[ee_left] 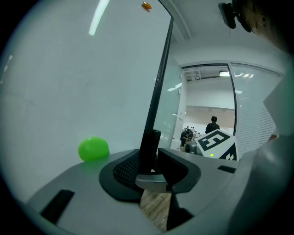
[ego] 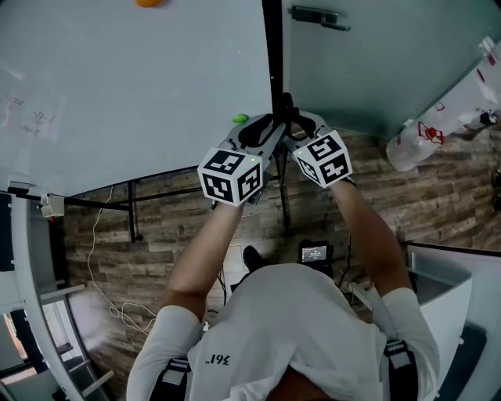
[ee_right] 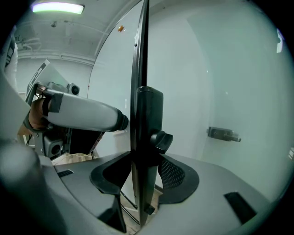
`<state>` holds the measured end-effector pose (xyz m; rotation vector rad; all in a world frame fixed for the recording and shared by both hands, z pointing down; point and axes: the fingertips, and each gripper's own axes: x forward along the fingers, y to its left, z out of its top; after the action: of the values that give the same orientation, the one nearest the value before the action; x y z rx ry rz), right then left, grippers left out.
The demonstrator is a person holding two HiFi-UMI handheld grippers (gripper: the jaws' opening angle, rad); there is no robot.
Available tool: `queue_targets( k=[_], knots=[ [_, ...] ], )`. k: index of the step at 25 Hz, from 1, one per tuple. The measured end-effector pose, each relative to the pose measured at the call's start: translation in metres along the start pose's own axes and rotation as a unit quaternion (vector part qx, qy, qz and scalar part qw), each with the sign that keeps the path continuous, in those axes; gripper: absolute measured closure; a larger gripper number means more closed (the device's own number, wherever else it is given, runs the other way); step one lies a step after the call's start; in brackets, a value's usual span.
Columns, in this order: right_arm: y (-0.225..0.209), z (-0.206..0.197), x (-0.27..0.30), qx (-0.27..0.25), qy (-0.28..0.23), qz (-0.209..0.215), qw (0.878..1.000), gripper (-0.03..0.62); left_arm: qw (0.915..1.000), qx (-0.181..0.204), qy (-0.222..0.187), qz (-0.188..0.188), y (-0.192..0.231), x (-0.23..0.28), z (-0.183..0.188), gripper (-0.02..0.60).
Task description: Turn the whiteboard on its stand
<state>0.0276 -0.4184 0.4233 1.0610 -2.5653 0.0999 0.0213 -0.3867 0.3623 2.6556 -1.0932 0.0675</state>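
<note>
Left tongs [ee_left: 150, 157] and right tongs [ee_right: 144, 161] clamp whiteboard [ego: 141, 86] edge; red scribbles [ego: 31, 117] illegible.

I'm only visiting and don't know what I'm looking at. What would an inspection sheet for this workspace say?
Surface: wood-pattern floor; no table seen.
Job's things: whiteboard on a black stand, seen edge-on between the two grippers.
Clutter: green magnet and orange magnet on the board; faint pen marks.
Grippers: left gripper and right gripper both clamp the board's black edge.
Cables: loose white cable on the floor under the board.
Surroundings: pale wall with a handle; small lit screen on the floor; people far off.
</note>
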Motion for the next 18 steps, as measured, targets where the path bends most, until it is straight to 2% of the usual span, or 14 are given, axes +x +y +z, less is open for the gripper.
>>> queue_targets(
  k=[18],
  knots=[
    [-0.004,0.002,0.004,0.003,-0.003,-0.013,1.000,0.399,0.9996,-0.022,-0.007,0.014,0.004,-0.034,-0.007,0.459]
  ],
)
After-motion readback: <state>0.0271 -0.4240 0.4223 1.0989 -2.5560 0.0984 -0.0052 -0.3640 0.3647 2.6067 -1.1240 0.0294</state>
